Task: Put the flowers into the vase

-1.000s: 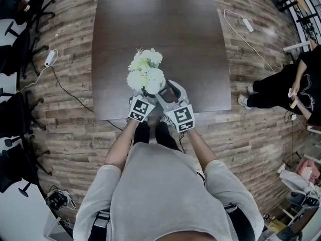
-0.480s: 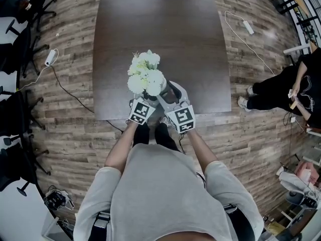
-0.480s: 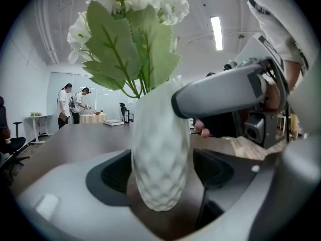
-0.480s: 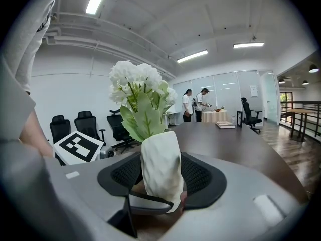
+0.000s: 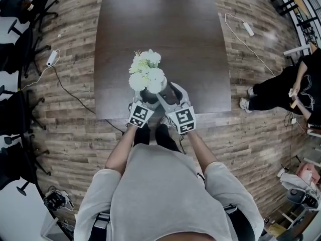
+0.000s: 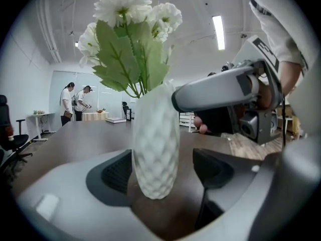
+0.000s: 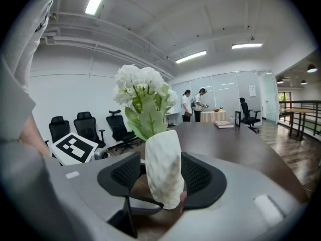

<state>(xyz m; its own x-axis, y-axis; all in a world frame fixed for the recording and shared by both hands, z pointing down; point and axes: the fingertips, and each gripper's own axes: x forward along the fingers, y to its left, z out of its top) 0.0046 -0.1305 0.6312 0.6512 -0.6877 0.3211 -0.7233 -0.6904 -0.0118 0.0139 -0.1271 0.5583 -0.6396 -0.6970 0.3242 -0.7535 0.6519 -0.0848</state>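
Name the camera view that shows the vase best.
Left gripper view: the vase stands whole, base to rim, large and central. The right gripper view shows it smaller, its foot partly covered. The head view hides it almost wholly under the flowers.

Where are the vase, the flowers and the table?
vase [image 6: 155, 144], left gripper view, middle of its white textured body
flowers [image 6: 123, 4], left gripper view, top white bloom
table [image 5: 160, 34], head view, bare dark top

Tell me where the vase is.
The vase stands at the table's near edge, centre of the head view, between the jaws of the left gripper and right gripper.
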